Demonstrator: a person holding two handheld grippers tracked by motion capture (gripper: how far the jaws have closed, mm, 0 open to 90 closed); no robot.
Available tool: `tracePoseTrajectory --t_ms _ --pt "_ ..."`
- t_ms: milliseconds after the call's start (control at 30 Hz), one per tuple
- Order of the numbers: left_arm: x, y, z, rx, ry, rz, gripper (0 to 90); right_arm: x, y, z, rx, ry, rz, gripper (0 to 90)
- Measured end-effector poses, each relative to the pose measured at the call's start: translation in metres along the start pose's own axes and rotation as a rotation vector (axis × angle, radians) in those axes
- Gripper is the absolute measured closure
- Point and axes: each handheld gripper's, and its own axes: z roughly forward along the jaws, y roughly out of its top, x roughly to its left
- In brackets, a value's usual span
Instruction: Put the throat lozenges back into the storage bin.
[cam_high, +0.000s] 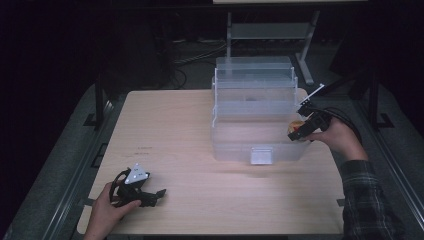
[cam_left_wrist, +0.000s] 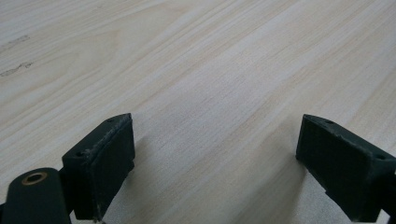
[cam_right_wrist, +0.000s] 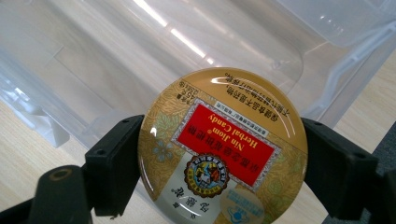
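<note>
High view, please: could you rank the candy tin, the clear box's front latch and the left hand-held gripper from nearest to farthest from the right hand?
1. Candy tin, just left of the right hand.
2. Front latch, on the clear box's near wall.
3. Left hand-held gripper, near-left table corner.

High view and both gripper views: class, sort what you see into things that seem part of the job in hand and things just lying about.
Seems part of the job:
- round candy tin, clamped in the right gripper
- clear plastic box, open, right beside the tin

Idle or background:
- left gripper, open, low over the bare table
- metal frame beyond the table
- cables on the floor
</note>
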Motion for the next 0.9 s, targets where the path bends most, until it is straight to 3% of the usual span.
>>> tracePoseTrajectory --t_ms 400,500,900 --pt "0.000 0.000 0.000 0.000 0.000 0.000 10.7 0.001 -0.001 -0.007 -0.032 0.007 -0.005 17.3" --pt "0.000 0.000 0.000 0.000 0.000 0.000 10.7 0.004 -0.005 -0.015 -0.065 0.010 -0.008 17.4" --pt "0.000 0.000 0.000 0.000 0.000 0.000 10.7 0.012 -0.036 -0.035 -0.156 0.001 -0.005 12.9"
